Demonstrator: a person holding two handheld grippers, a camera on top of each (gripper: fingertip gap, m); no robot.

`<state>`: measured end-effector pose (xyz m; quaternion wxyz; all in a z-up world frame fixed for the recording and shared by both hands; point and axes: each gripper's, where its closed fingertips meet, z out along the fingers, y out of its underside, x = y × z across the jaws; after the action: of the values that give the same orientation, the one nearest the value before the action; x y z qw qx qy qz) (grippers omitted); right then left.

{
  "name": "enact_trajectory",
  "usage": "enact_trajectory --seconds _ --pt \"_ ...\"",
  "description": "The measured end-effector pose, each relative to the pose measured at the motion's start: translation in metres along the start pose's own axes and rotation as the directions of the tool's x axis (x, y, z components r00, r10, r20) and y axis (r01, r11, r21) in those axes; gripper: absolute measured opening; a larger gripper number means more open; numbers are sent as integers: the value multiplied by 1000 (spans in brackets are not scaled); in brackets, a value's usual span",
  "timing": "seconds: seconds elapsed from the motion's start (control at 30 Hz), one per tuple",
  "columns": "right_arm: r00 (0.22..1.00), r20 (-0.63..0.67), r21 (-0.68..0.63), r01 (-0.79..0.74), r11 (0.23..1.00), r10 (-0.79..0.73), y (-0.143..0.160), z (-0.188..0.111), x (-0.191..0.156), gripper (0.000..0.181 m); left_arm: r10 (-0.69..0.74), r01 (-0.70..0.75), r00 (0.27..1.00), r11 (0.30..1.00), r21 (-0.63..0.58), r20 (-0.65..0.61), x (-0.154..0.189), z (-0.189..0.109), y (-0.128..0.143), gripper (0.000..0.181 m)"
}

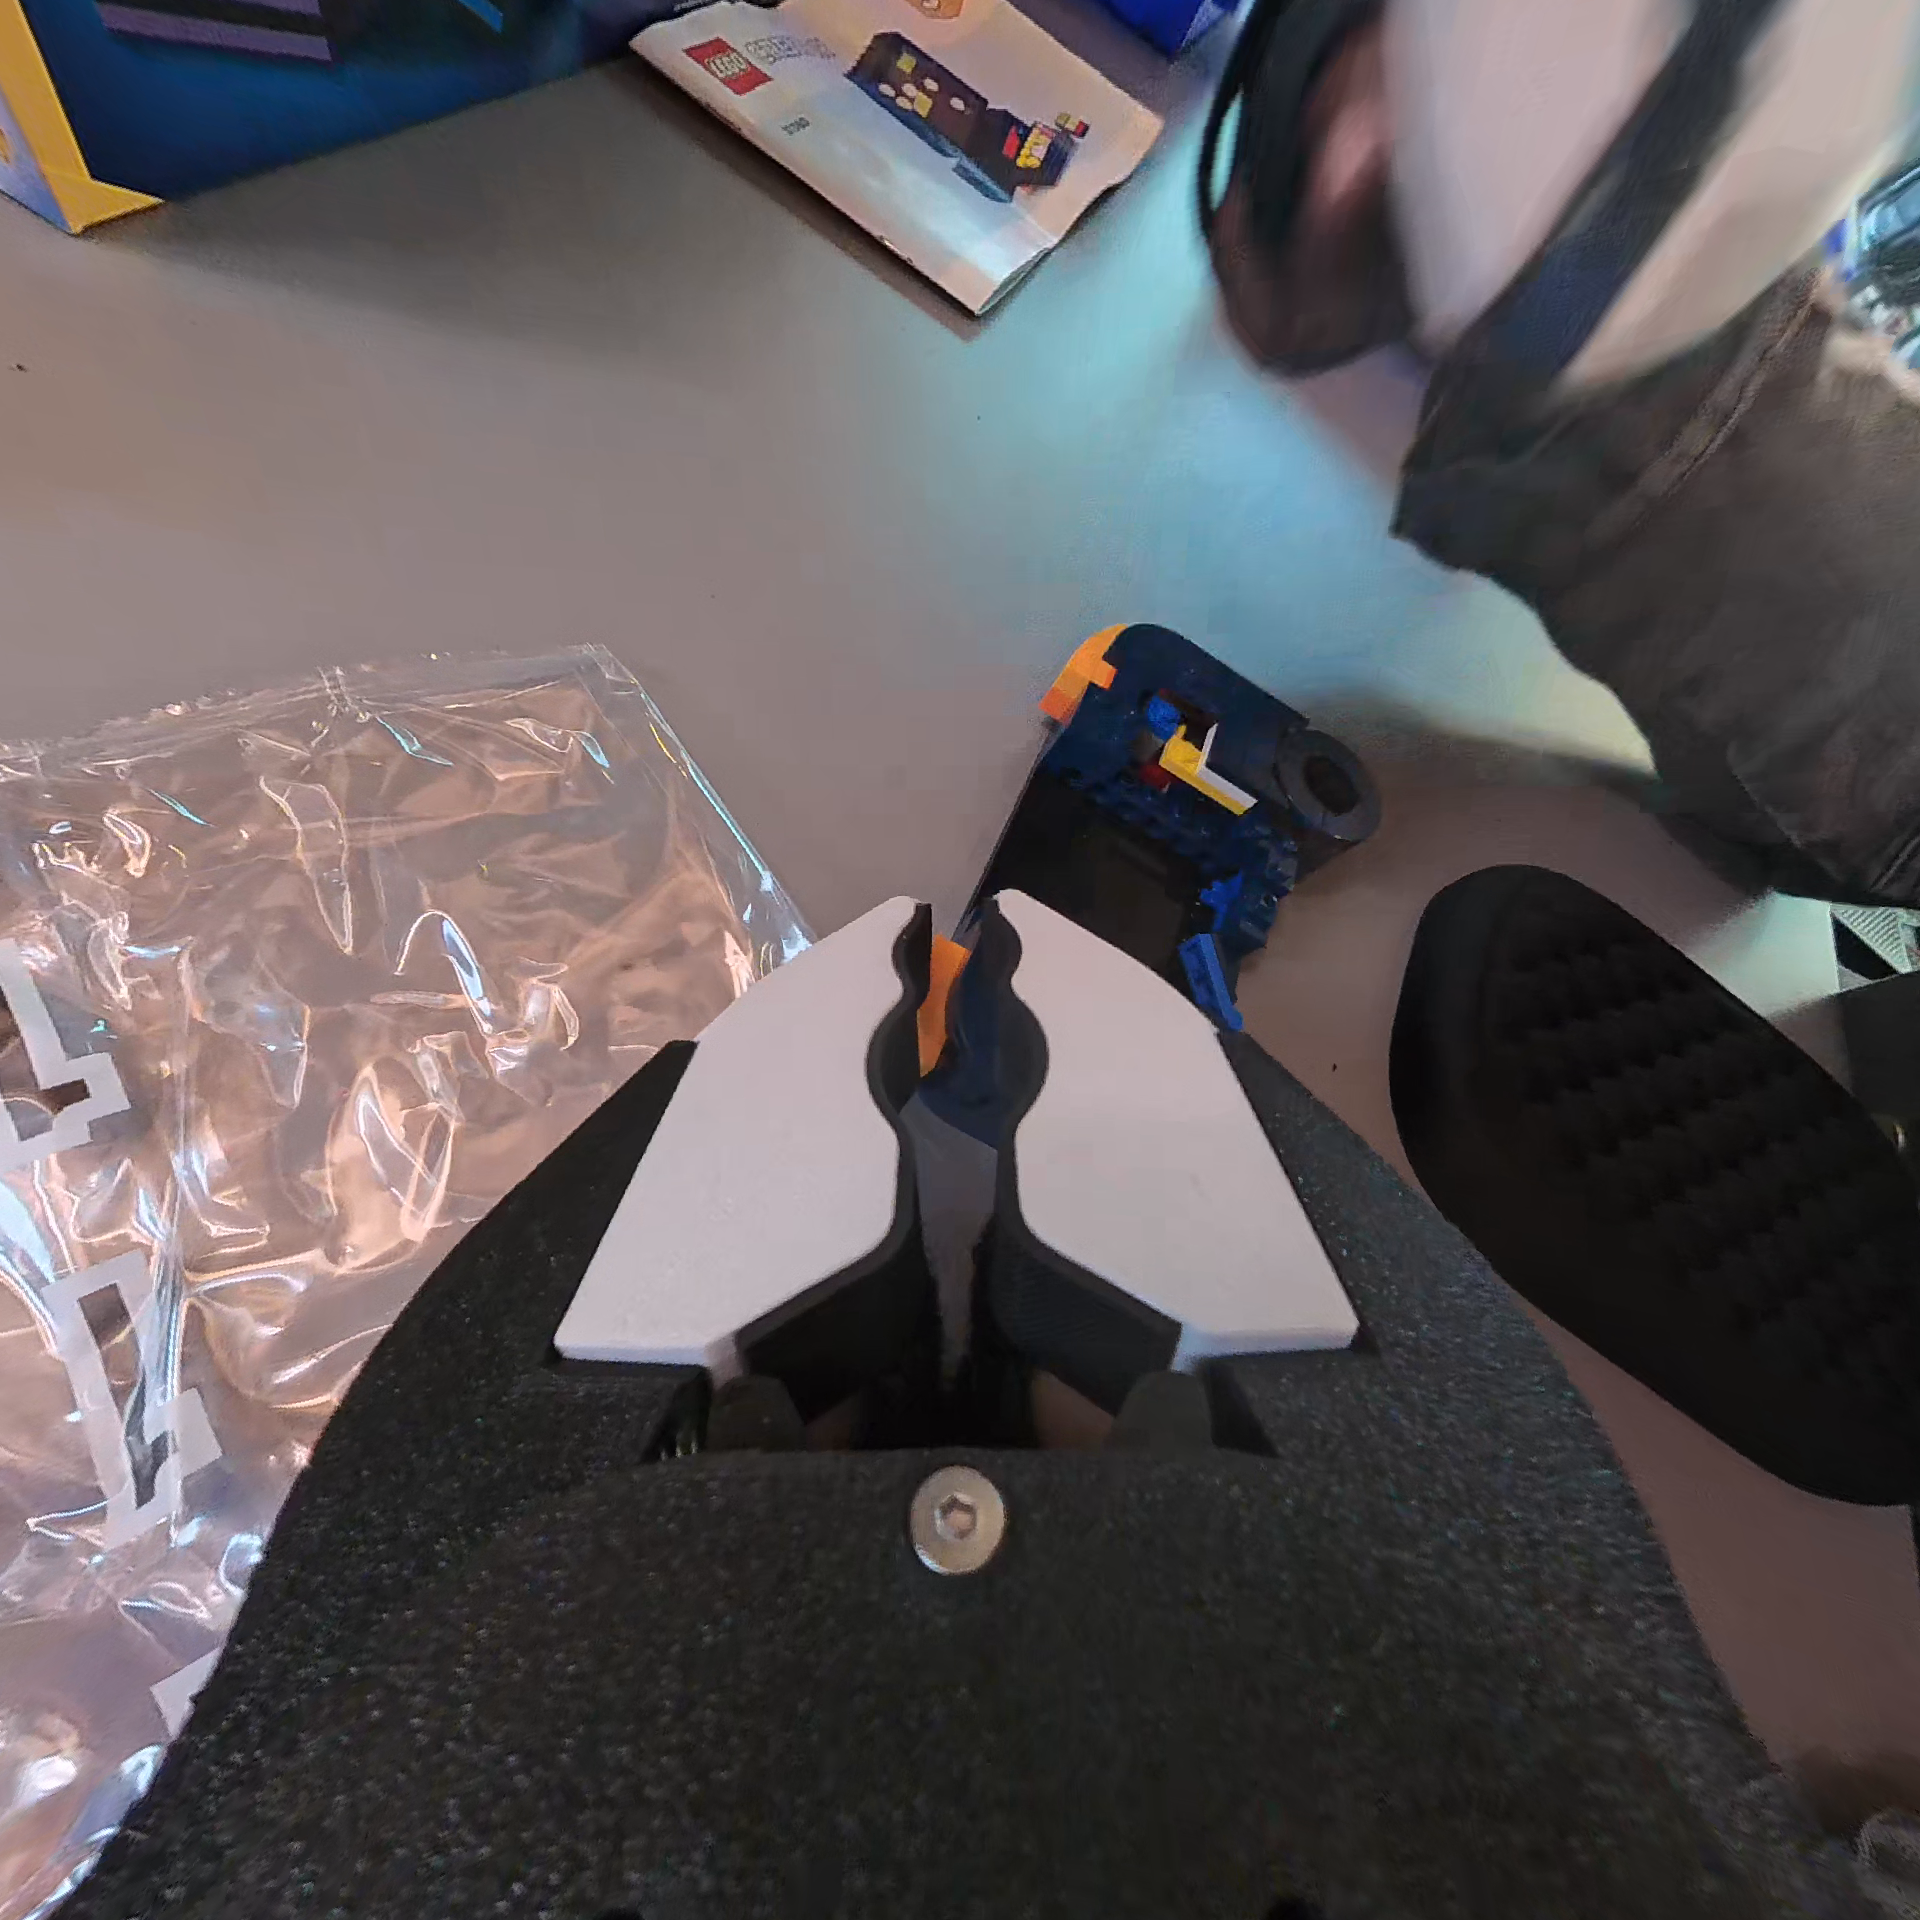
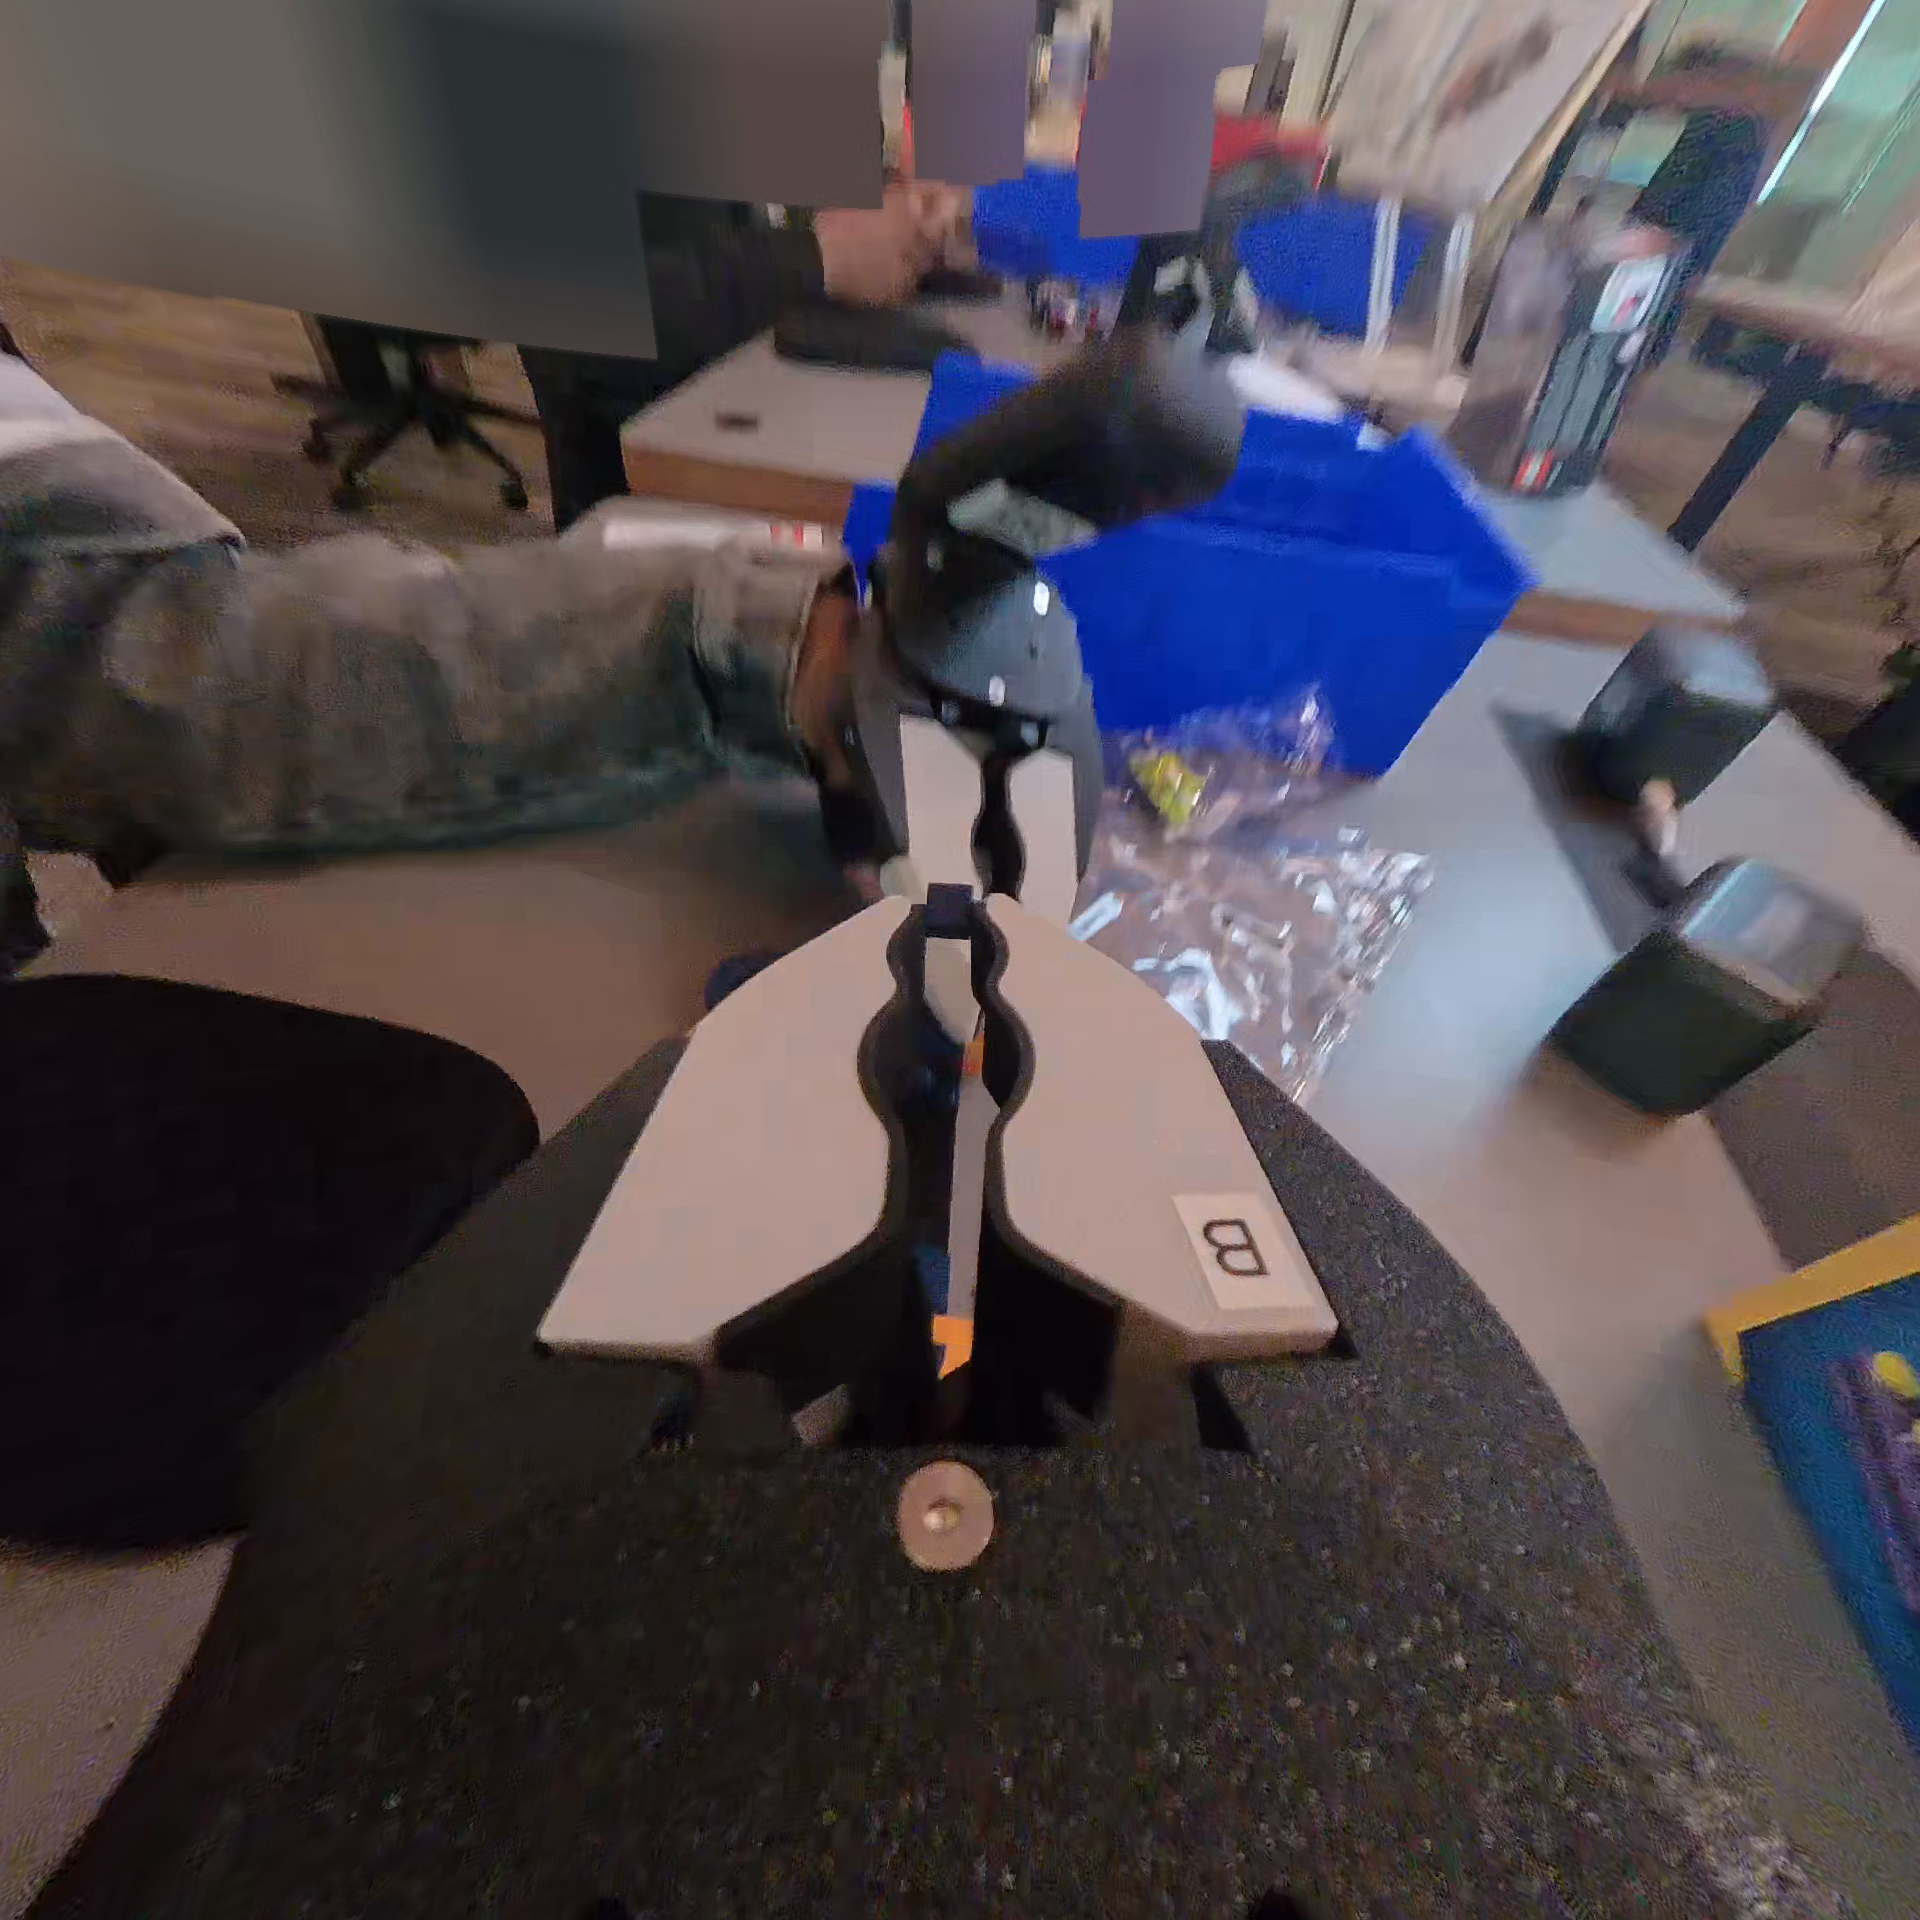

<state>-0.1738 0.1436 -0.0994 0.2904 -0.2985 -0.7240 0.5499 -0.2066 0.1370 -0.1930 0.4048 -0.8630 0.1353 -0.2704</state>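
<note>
Left gripper (image 1: pixel 958 914) clamped on near edge of dark-blue brick-built model with orange corner (image 1: pixel 1164 790), long axis running away from it; right gripper (image 2: pixel 951 909) pinching small dark-blue brick piece (image 2: pixel 948 912) just beside model; crinkled clear plastic bag (image 1: pixel 343 935) left of model

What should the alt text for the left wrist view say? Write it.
The left gripper is shut on a dark blue and orange brick model on a grey table, with a clear plastic bag left and a booklet beyond.
</note>
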Motion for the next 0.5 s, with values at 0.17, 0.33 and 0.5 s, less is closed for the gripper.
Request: enact_trajectory --seconds 0.17,0.33,0.5 --pt "949 -267 144 210 967 -166 -88 -117 -5 8 1 0 1000 1000 4 -10 1 0 0 9" --pt "851 -449 239 408 881 -273 -133 -207 -46 8 22 -22 1000 1000 -5 -11 3 1 0 10" --pt "818 -458 246 493 834 -348 -151 -211 -66 8 100 -100 995 995 -13 -24 9 2 -2 21"
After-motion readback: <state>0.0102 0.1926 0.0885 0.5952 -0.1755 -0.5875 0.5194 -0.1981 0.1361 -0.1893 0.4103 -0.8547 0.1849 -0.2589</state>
